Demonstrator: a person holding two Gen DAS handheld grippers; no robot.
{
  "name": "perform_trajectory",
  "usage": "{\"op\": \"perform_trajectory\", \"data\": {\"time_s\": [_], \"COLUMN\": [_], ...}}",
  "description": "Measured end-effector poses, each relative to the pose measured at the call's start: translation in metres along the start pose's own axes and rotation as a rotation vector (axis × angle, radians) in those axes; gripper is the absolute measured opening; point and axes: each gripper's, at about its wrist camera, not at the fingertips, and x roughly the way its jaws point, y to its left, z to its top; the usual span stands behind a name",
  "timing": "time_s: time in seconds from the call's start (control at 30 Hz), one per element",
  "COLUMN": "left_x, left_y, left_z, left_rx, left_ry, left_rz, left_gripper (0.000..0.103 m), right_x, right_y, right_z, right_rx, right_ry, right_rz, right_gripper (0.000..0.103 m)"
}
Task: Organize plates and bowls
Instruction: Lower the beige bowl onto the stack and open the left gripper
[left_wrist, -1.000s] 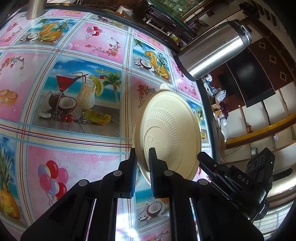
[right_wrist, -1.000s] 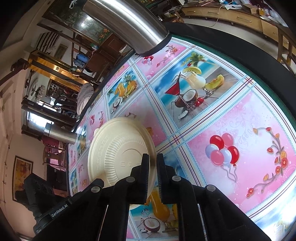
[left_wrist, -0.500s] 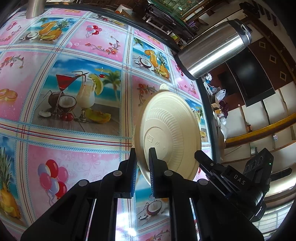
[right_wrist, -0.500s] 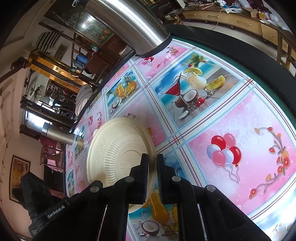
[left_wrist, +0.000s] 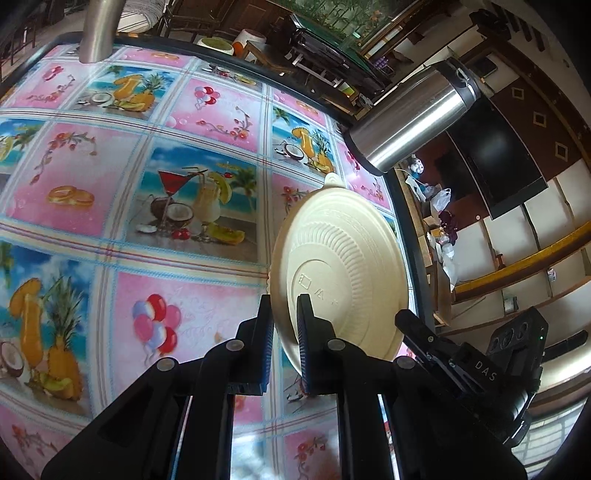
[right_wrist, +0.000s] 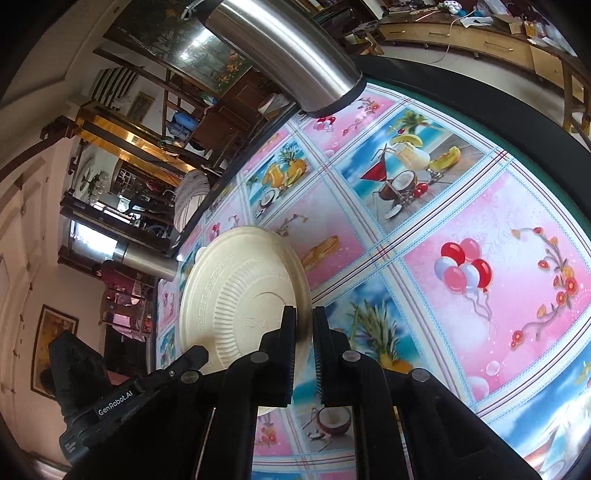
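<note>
A cream ribbed paper plate (left_wrist: 340, 273) is held on edge above the table, its underside toward each camera. My left gripper (left_wrist: 285, 325) is shut on the plate's rim. The right gripper's body shows behind the plate at the lower right. In the right wrist view my right gripper (right_wrist: 303, 332) is shut on the rim of a plate (right_wrist: 240, 295), and the left gripper's body shows at the lower left. I cannot tell whether this is one plate or two held together.
The table (left_wrist: 110, 229) carries a pink and blue pictured cloth. A tall steel flask (left_wrist: 413, 125) stands at the far right edge; it also shows in the right wrist view (right_wrist: 280, 48). A second steel cylinder (left_wrist: 96, 29) stands at the far left.
Both grippers have lifted and drawn back a little with the plate still held; more of the table's far side shows. The grips are unchanged.
</note>
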Motion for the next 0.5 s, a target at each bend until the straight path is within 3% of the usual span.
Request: {"op": "perform_trajectory", "data": {"time_s": [0.2, 0.5], "left_x": [-0.08, -0.255], "left_y": [0.04, 0.118], "left_z": [-0.038, -0.125], "left_rx": [-0.023, 0.002], "left_ry": [-0.094, -0.303], "left_rz": [0.086, 0.347], "left_gripper": [0.01, 0.013], "right_x": [-0.011, -0.007], "right_y": [0.042, 0.17], "right_z": [-0.051, -0.179], "right_rx": [-0.05, -0.257], "right_ry": [0.045, 0.219], "right_rz": [0.119, 0.316], "right_gripper": [0.009, 0.009]}}
